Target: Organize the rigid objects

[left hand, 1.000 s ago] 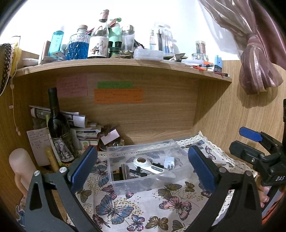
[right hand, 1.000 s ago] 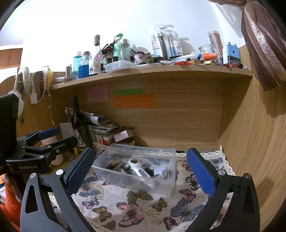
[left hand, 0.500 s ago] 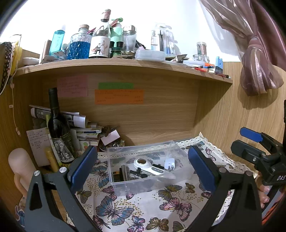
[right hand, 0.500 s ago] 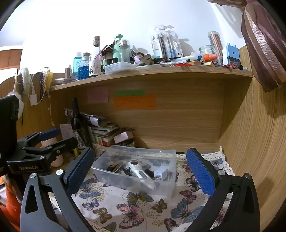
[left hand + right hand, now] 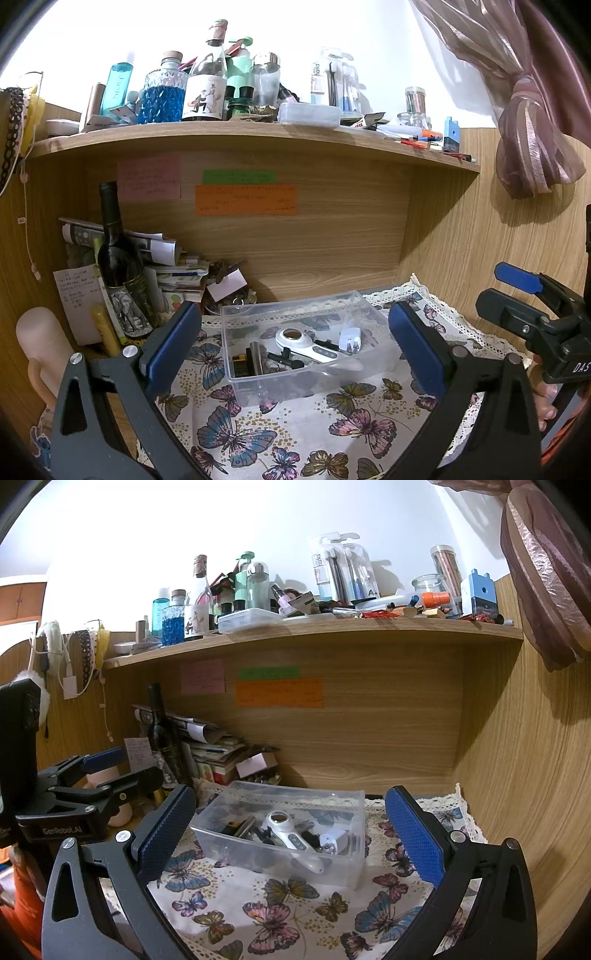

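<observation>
Both grippers held above butterfly cloth [image 5: 258,435], empty. Left gripper [image 5: 295,343] fingers spread wide; right gripper [image 5: 291,830] fingers spread wide too. Clear plastic bin [image 5: 258,384] sits on cloth between them, near back of table. Inside bin: white handheld device [image 5: 306,343], white plug adapter [image 5: 349,338], small dark items. Wine bottle [image 5: 118,258] stands left of bin.

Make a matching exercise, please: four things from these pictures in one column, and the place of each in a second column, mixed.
Things:
1. white handheld device
2. dark wine bottle
3. orange note
4. blue-filled glass bottle

Places:
A. stuck on the wooden back panel
B. on the top shelf
C. inside the clear plastic bin
D. standing at the left, in front of the stacked papers

Pairs: 1-C, 2-D, 3-A, 4-B
</observation>
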Tool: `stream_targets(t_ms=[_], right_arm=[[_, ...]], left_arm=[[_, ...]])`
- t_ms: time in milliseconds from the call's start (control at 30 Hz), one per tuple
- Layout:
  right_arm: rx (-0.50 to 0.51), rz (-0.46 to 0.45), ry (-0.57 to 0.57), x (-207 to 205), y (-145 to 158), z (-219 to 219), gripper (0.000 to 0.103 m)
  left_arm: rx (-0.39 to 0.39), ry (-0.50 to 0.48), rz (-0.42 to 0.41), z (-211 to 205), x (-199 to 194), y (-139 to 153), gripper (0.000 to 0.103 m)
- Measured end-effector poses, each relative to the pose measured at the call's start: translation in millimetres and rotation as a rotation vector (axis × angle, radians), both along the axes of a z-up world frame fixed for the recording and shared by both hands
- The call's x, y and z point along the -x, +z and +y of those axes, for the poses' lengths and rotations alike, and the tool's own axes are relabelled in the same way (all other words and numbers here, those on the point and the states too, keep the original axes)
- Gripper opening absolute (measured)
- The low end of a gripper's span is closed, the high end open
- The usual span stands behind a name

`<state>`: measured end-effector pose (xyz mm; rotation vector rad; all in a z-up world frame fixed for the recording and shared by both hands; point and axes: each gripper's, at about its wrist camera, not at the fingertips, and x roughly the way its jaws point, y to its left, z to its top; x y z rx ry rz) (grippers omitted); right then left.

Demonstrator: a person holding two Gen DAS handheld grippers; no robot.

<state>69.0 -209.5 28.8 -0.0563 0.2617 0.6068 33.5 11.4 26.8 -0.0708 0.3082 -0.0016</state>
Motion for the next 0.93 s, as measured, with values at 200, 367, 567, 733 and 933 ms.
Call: stream_targets(t_ms=[200, 367, 567, 733, 933], right_arm=[[0.0, 0.0, 0.0, 0.3, 0.1, 0.1, 0.103], [0.003, -0.002, 0.001, 1.6, 1.2, 1.7, 0.103], [0.005, 0.004, 0.004, 0.5, 0.8, 4.3, 0.103], [0.01, 0.013, 0.005, -2.8, -1.9, 5.9, 0.103], [0.011, 0.025, 0.007, -6.3, -4.8, 6.3, 0.103]], left_arm=[[0.002, -0.001, 0.001, 0.8, 0.0, 0.0, 0.103], [0.012, -0.008, -0.003, 0.3, -0.8, 0.5, 0.103], [0.008, -0.006, -0.002, -2.2, -1.0, 0.2, 0.103], [0.014, -0.002, 0.003, -1.9, -1.7, -1.4, 0.103], [0.028, -0.001, 0.009, 1.6, -5.7, -5.4, 0.103]])
